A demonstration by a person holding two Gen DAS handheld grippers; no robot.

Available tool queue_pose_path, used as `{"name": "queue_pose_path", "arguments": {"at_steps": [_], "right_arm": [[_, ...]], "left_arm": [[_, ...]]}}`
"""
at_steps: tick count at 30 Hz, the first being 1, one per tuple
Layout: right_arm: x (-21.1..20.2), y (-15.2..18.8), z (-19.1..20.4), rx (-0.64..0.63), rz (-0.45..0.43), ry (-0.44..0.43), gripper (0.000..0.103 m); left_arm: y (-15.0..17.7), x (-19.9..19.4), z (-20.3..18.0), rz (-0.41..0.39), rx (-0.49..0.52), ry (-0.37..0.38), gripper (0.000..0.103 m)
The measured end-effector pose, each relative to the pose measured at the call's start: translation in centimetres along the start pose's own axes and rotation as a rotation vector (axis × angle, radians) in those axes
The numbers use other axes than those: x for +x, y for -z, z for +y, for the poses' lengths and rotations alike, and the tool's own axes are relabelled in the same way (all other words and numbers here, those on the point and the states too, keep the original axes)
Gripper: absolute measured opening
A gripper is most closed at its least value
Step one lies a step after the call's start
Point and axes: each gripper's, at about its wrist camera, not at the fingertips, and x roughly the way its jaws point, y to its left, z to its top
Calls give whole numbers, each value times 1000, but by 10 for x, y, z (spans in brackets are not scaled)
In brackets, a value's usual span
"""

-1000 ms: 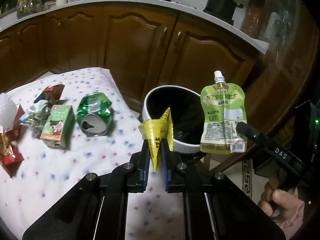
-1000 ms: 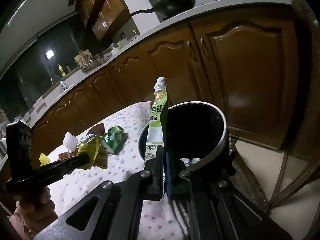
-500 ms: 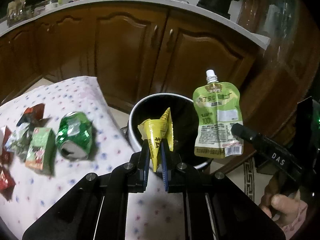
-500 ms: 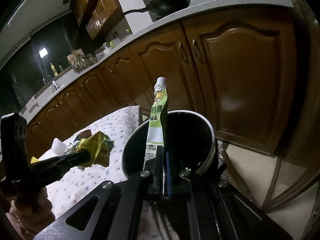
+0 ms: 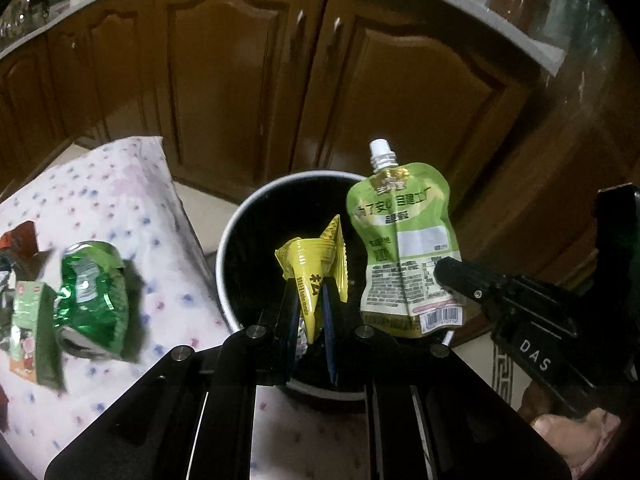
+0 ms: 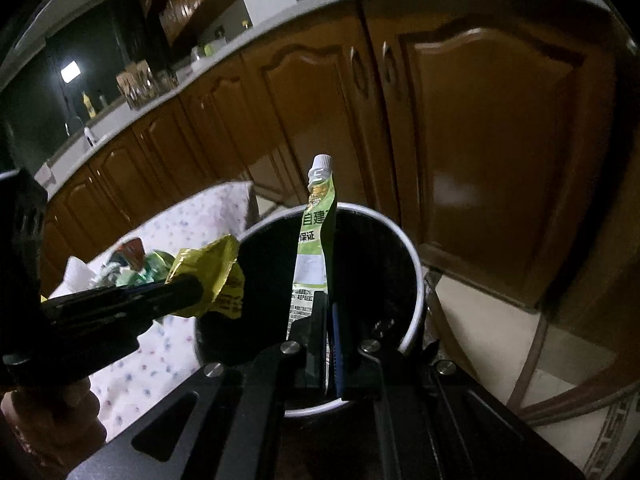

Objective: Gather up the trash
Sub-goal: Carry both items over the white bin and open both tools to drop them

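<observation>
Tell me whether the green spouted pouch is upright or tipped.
Upright: the green spouted drink pouch has its white cap on top, bottom edge clamped in the right gripper.

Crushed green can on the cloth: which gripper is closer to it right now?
Left. The left gripper, shut on the yellow wrapper, sits between the crushed green can and the right gripper, which holds the green pouch over the bin's far side.
</observation>
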Motion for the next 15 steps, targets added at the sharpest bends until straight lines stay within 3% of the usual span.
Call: {"name": "queue_pose_path", "arguments": {"at_steps": [4, 7, 8, 10, 13, 15], "right_arm": [[8, 1, -3, 4, 28, -1, 5], [8, -1, -11, 28, 23, -15, 9], [8, -1, -14, 40, 21, -23, 15], [5, -1, -19, 61, 13, -30, 29], [-1, -1, -22, 77, -5, -46, 33], [-7, 2, -22, 93, -18, -61, 45]], "left_arm": [[-1, 10, -3, 19, 17, -9, 14], [1, 14, -2, 33, 17, -11, 28], [1, 14, -1, 41, 11, -15, 40], [3, 12, 3, 34, -9, -17, 49], [10, 2, 10, 16, -36, -10, 49], [16, -6, 15, 3, -61, -4, 52]]}}
